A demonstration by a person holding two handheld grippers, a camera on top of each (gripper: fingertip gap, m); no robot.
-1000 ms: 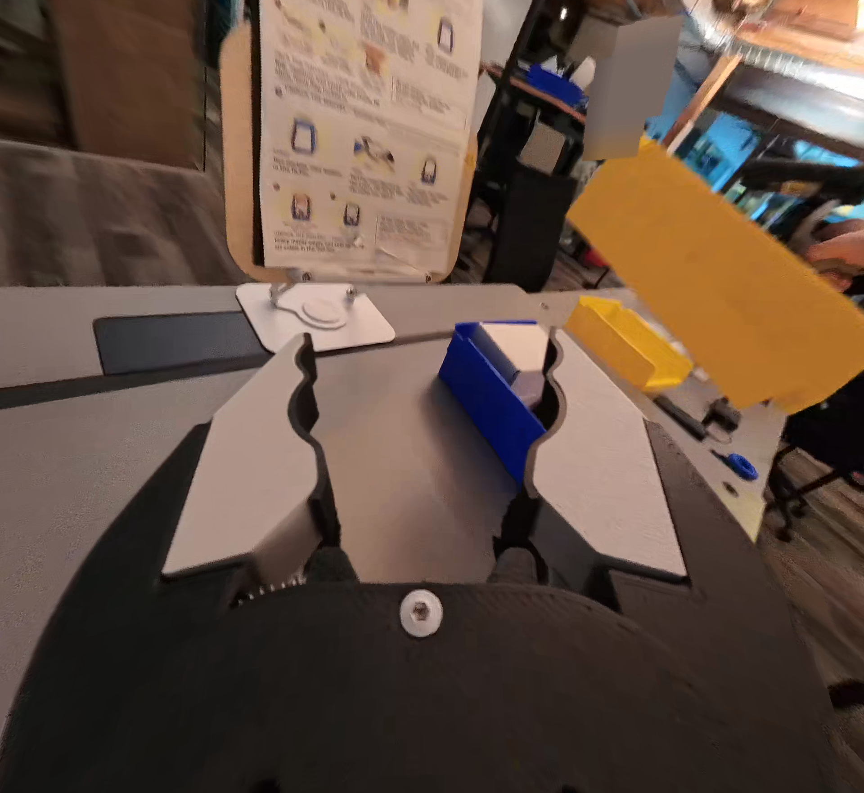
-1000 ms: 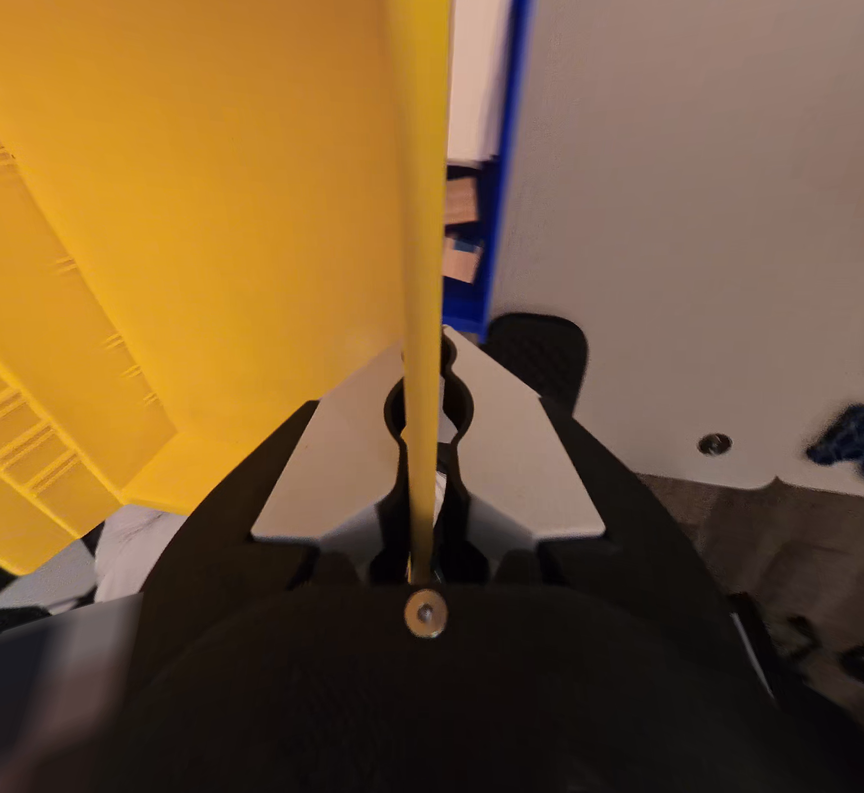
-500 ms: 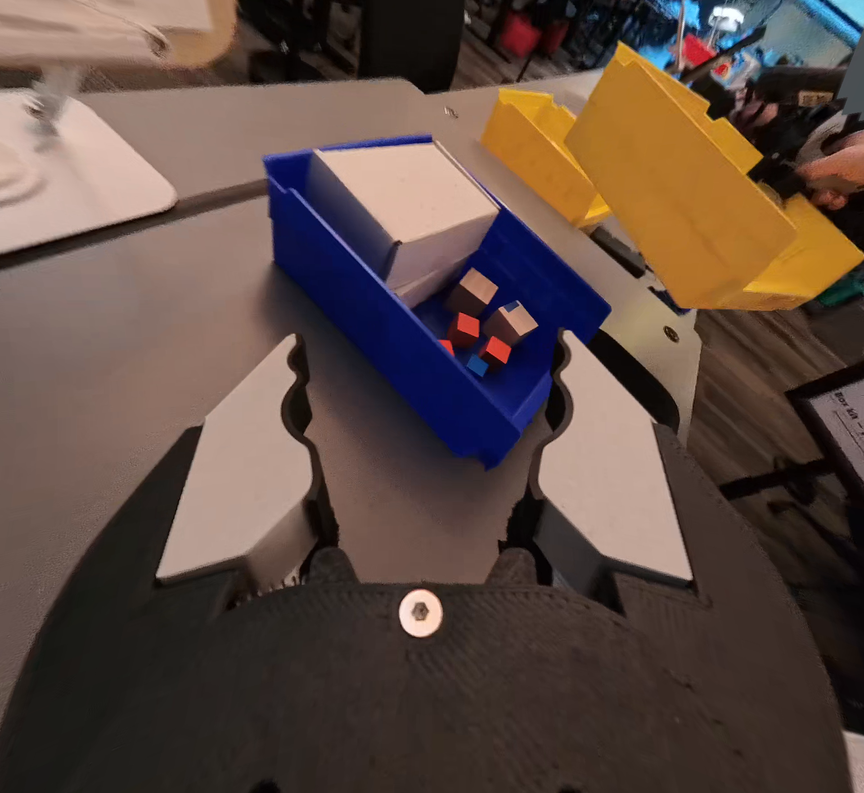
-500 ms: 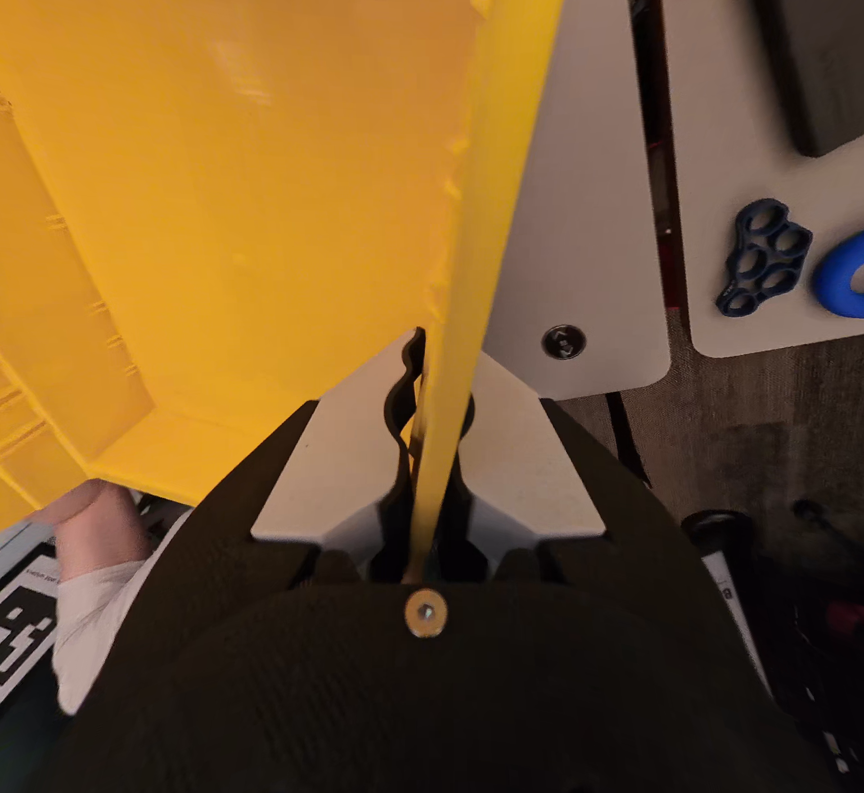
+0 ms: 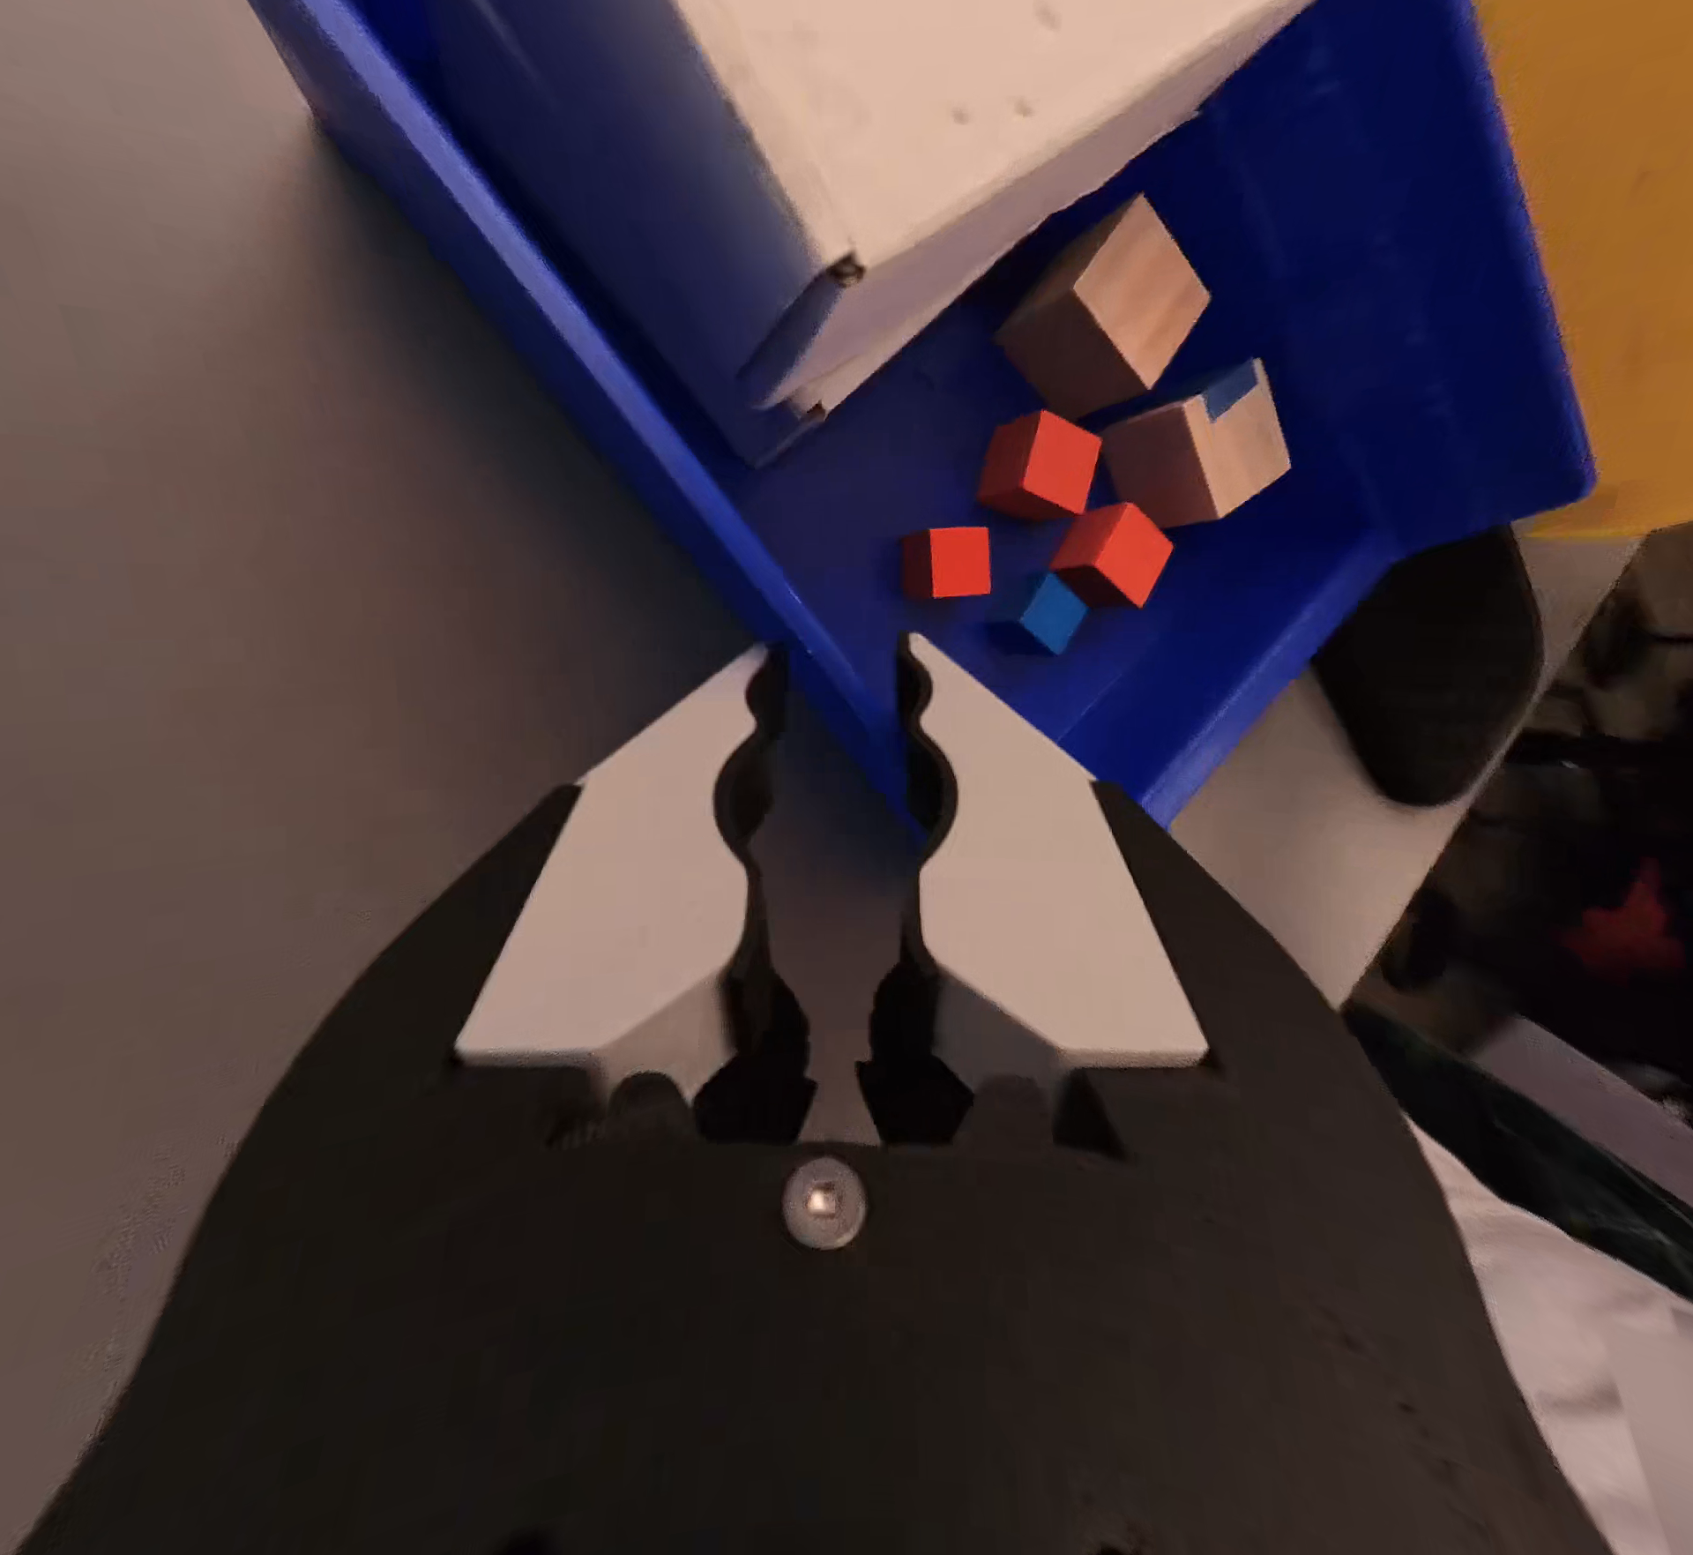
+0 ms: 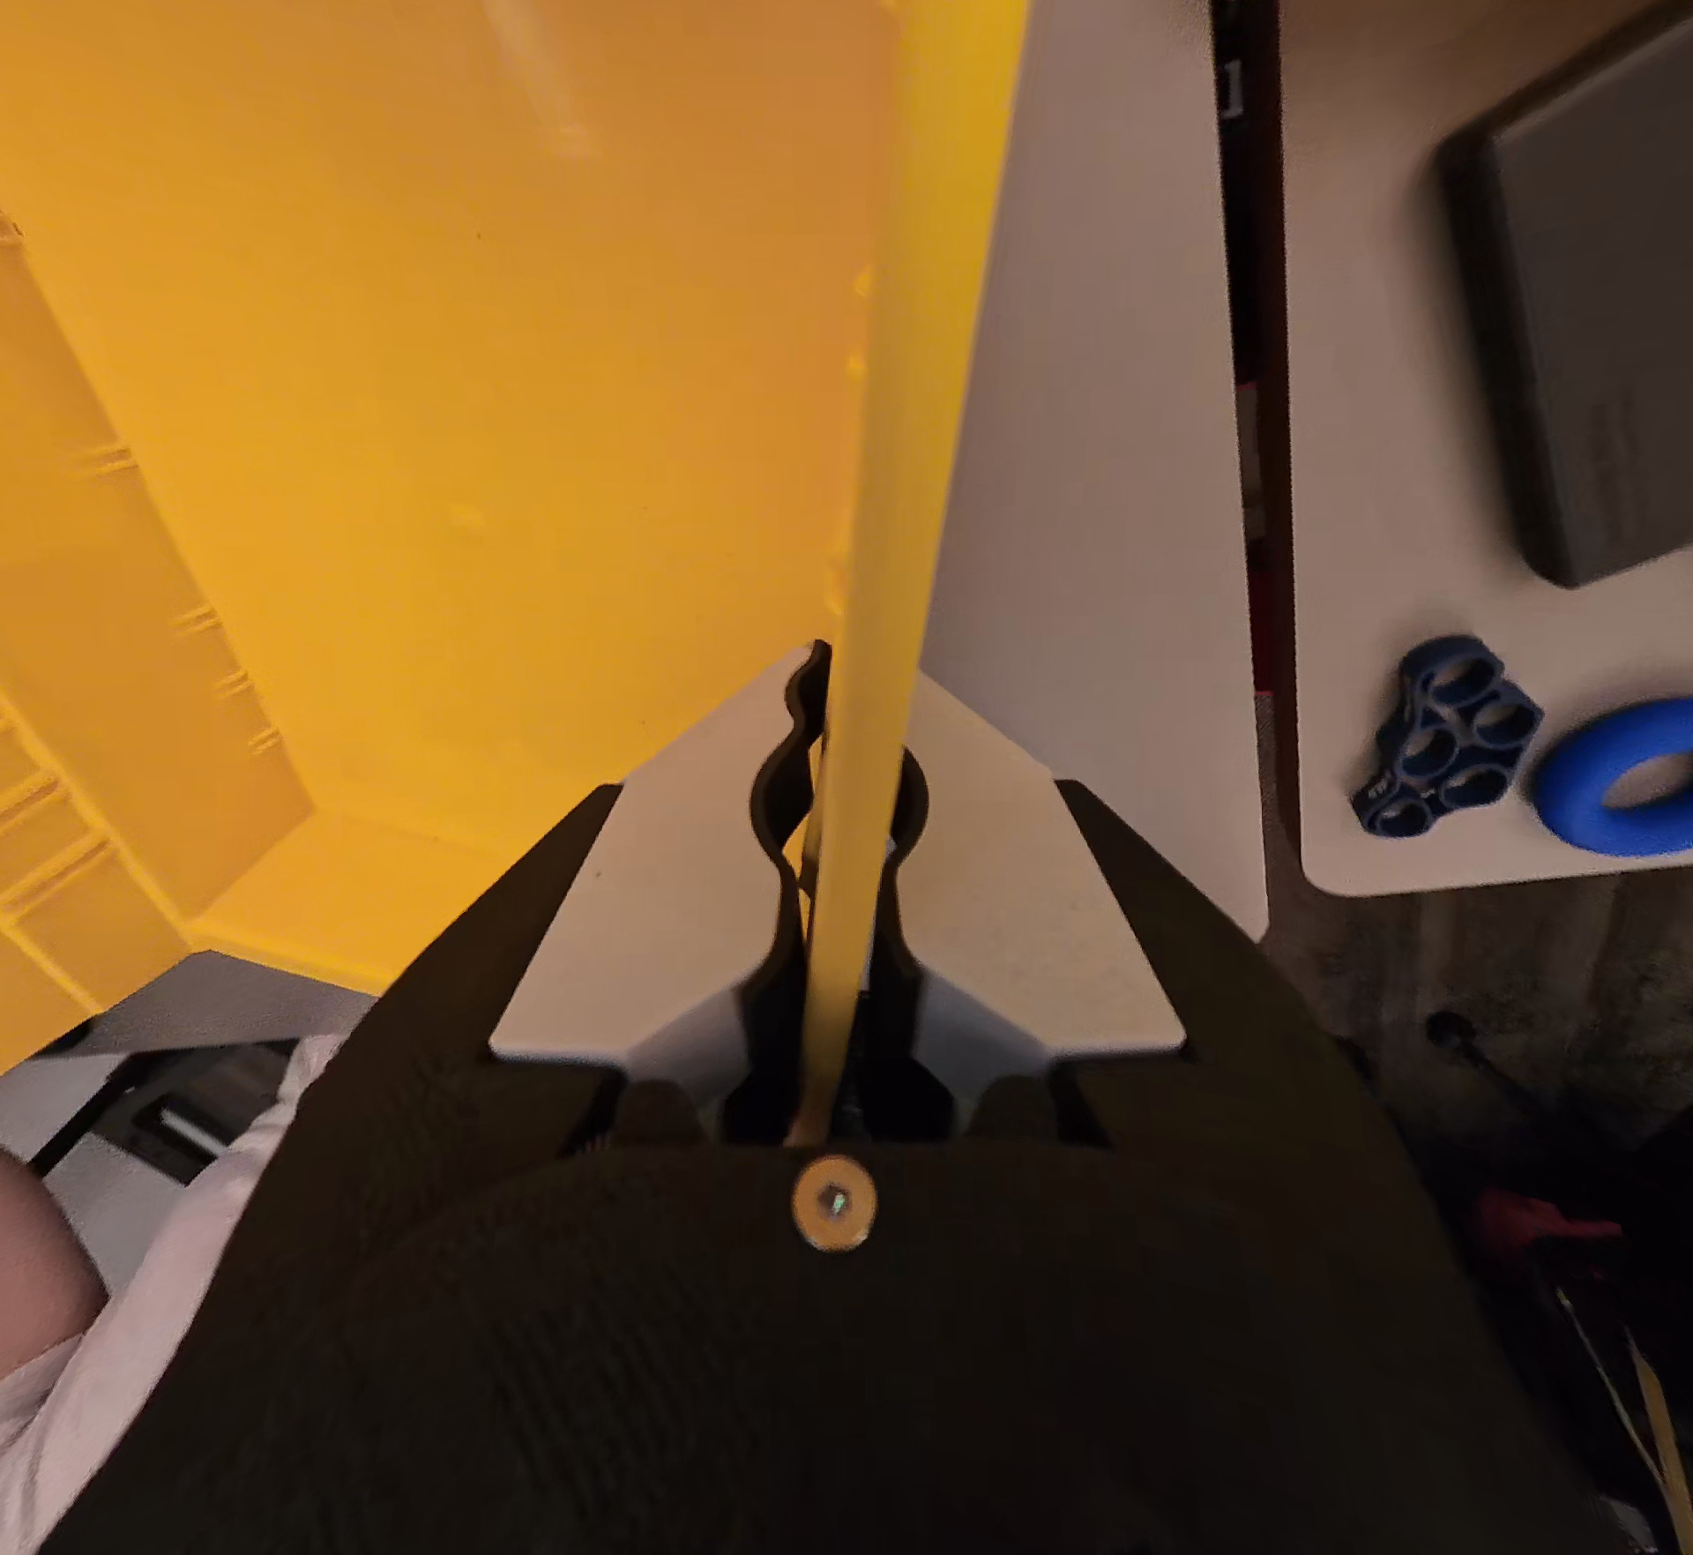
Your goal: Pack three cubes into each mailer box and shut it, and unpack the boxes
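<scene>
Nearby, blue ring (image 6: 1622, 778) beside yellow bin (image 6: 458, 320).

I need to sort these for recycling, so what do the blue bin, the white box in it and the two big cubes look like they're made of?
Blue bin: looks like moulded plastic, smooth and uniform in colour. White box: probably matte cardboard, with folded flap edges at its corner. Two big cubes: apparently bare wood, pale with faint grain.
</scene>
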